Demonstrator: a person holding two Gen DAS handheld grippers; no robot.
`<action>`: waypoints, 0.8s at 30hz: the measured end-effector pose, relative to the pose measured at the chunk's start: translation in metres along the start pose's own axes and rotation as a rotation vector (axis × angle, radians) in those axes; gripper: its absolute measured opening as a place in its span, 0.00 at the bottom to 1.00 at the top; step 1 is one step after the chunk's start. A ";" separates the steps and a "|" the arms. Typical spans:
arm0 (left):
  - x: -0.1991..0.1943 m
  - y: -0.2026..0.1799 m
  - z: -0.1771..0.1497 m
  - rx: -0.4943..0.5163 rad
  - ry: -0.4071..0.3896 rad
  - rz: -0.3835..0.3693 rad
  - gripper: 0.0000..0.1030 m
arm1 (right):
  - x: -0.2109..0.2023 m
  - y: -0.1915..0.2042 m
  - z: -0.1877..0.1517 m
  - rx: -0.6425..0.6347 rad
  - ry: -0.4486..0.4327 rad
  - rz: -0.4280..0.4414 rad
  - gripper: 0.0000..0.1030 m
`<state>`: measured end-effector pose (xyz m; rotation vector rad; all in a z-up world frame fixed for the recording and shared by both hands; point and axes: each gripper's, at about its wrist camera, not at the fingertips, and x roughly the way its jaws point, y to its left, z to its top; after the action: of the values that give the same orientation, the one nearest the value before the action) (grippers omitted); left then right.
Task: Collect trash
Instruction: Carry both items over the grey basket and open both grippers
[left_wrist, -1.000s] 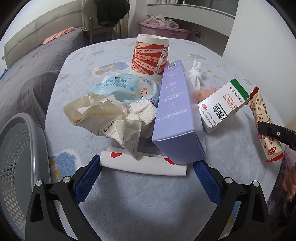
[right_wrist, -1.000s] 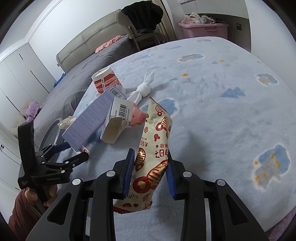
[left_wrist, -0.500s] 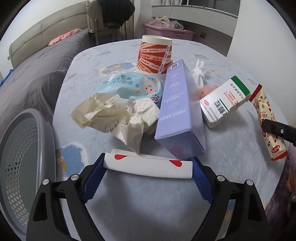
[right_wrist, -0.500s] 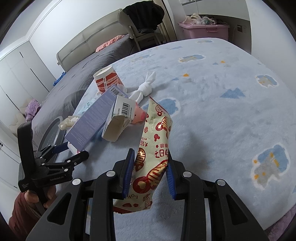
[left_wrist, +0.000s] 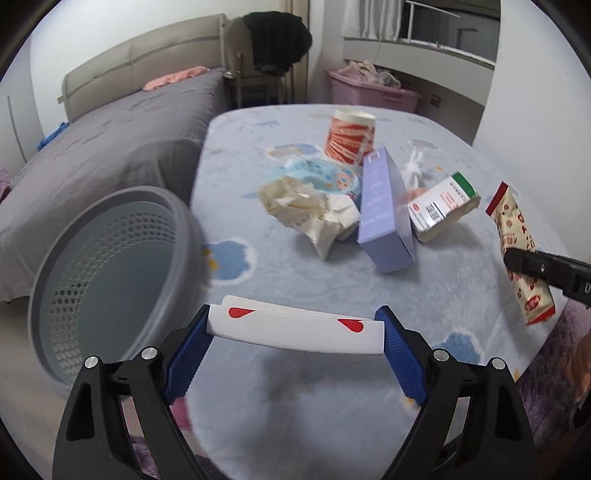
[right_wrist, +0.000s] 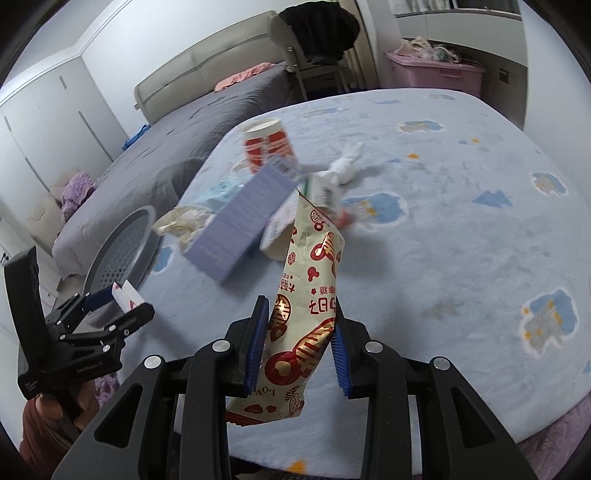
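Observation:
My left gripper (left_wrist: 295, 328) is shut endwise on a flat white box with red hearts (left_wrist: 295, 330), lifted above the blue rug (left_wrist: 280, 384). Just to its left stands the grey perforated basket (left_wrist: 74, 236). My right gripper (right_wrist: 299, 343) is shut on a cream and red snack wrapper (right_wrist: 306, 295), held upright over the rug; the wrapper (left_wrist: 517, 243) also shows at the right of the left wrist view. On the rug lie crumpled paper (left_wrist: 310, 206), a purple box (left_wrist: 380, 206), a white and green carton (left_wrist: 439, 206), a blue wipes pack (left_wrist: 325, 173) and a red striped paper cup (left_wrist: 349, 136).
A small white and pink plush toy (right_wrist: 347, 166) lies behind the carton. A grey bed (left_wrist: 110, 129) runs along the left, with a chair draped in dark clothes (left_wrist: 269, 55) and a pink storage bin (left_wrist: 369, 90) at the back. A person's hand (right_wrist: 44, 417) holds the left gripper.
My left gripper closed on the white box and lifted it back from the pile, toward the basket. The right gripper rose a little with the wrapper still in it.

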<state>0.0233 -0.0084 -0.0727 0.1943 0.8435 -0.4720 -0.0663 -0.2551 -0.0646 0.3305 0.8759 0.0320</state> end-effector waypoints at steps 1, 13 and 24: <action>-0.005 0.004 0.000 -0.011 -0.011 0.007 0.82 | 0.000 0.006 0.001 -0.013 0.000 0.008 0.31; -0.035 0.073 0.008 -0.124 -0.083 0.194 0.82 | 0.034 0.103 0.032 -0.185 0.027 0.148 0.31; -0.023 0.163 0.016 -0.275 -0.063 0.393 0.82 | 0.097 0.188 0.061 -0.327 0.081 0.255 0.31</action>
<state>0.0982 0.1365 -0.0481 0.0867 0.7761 0.0073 0.0629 -0.0774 -0.0452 0.1328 0.8880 0.4235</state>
